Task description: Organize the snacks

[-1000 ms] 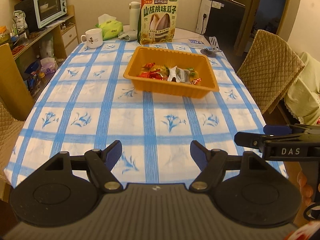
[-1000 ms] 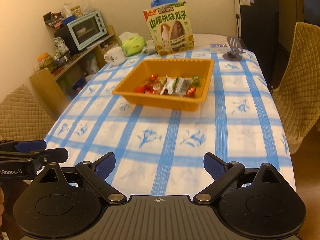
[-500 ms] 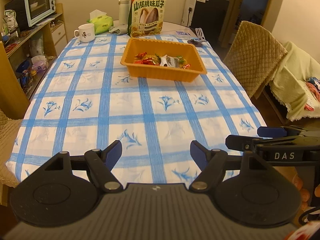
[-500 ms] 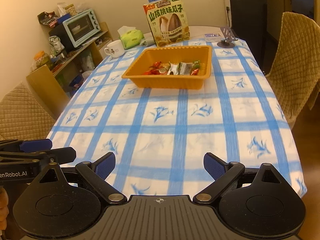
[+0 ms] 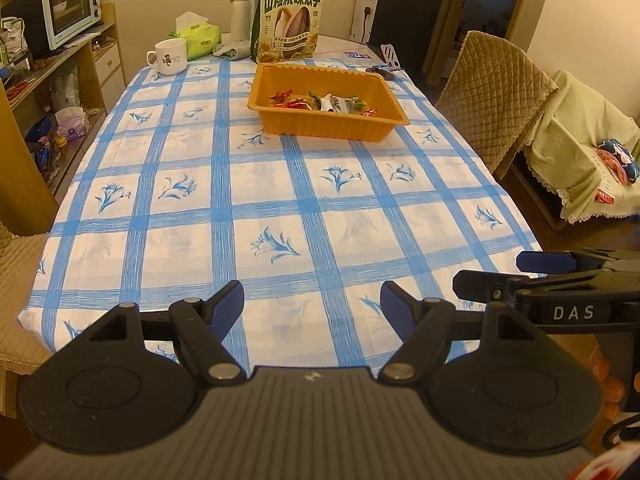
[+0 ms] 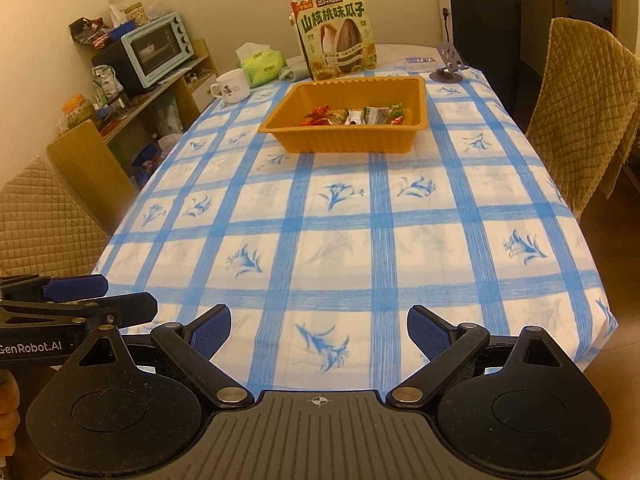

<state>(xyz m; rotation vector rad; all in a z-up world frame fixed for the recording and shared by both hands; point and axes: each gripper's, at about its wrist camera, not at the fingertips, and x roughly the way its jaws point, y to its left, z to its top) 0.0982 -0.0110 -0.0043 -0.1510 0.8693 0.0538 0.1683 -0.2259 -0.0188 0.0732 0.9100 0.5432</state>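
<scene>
Left tongs [image 5: 312,304] and right tongs [image 6: 319,330]: both spread apart, empty, over the near table [image 5: 280,200] edge. Wrapped snacks [image 6: 360,115] lie in orange rectangular plastic tray [image 6: 344,140], well ahead.

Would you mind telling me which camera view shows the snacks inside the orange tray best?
The right wrist view: it looks slightly more down into the orange tray, so the wrapped snacks spread out clearly. In the left wrist view the tray hides more of the snacks behind its near wall.
</scene>
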